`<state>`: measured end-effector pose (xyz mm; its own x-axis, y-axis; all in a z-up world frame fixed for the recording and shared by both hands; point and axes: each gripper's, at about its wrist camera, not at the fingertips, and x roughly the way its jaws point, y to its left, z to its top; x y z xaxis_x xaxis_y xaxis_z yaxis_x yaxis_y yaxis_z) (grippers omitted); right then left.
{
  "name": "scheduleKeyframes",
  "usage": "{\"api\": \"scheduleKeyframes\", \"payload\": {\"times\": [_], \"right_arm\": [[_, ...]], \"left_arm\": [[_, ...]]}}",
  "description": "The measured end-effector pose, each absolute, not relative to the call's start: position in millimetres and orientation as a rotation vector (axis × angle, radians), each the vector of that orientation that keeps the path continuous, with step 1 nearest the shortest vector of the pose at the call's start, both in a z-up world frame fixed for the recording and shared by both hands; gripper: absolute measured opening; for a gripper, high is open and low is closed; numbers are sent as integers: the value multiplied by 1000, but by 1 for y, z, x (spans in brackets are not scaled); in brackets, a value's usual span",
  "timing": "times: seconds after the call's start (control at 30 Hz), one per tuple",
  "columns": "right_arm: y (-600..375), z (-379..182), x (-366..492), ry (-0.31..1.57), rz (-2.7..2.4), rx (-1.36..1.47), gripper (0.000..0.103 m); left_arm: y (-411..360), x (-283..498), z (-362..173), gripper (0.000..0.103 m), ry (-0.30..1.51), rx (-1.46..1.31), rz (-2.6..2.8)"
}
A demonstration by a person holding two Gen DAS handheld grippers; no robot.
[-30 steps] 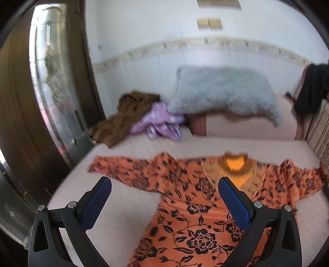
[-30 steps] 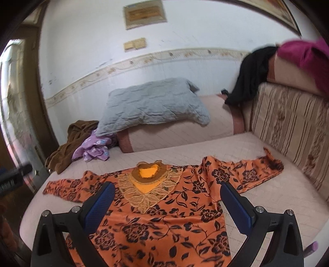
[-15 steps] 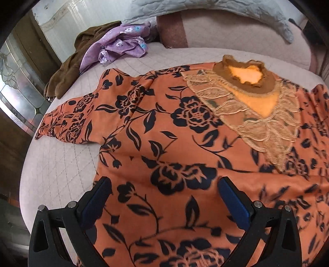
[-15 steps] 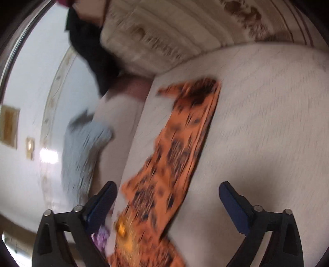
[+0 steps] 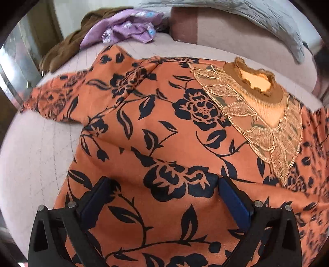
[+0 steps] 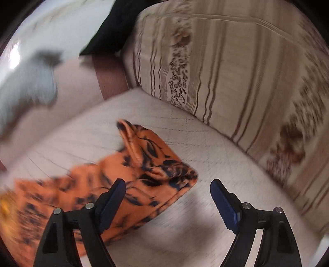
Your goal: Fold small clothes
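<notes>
Below, smooth orange floral blouse point(image 5: 164, 131) with lace yoke, each hand-held gripper point(image 5: 162, 187) point(image 6: 167, 190) wide, empty.

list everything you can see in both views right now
orange black-floral top with lace collar: one, spread flat on the bed, right sleeve end bunched
quilted pale bed cover: one, under the top
purple crumpled garment: one, far left of bed
brown garment: one, beside the purple one
grey pillow: one, at the bed's head
striped beige cushion: one, along the right side
left gripper: open, over the top's body
right gripper: open, by the sleeve end
</notes>
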<state>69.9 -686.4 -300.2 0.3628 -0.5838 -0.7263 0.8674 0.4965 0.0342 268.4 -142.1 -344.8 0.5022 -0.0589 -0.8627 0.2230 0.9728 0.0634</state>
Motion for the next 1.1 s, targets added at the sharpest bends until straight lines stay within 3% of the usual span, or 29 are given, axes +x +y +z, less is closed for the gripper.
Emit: {"api": "scheduleKeyframes", "payload": {"times": [0.13,0.2,0.23,0.3,0.33,0.5,0.67,0.9,1.1], "right_arm": [[-713,-317,70,741,-1023,444,85],[-725,-321,69,719,-961,513,58],[-727,-322,69,711,-939,534,29],[-724,-320,64,670,-920,577,18],[-723,-318,61,646,-897,617,6],[-699,-281,50,440,-689,843,6],[-634,-237,77,349,-396,941,6],[-473,-195,172,372,25,994,6],[-347,-211,261,525,174,978,6]], "left_arm": [[-144,265,-345,103,1024,158,-163],[-144,266,-344,103,1025,157,-158],[-144,267,-345,103,1026,159,-153],[-145,271,-344,103,1035,166,-147],[-145,273,-343,103,1042,175,-147],[-155,271,-323,103,960,278,-127],[-146,270,-301,103,911,236,-135],[-90,287,-282,103,876,166,0],[-26,306,-268,103,859,100,122]]}}
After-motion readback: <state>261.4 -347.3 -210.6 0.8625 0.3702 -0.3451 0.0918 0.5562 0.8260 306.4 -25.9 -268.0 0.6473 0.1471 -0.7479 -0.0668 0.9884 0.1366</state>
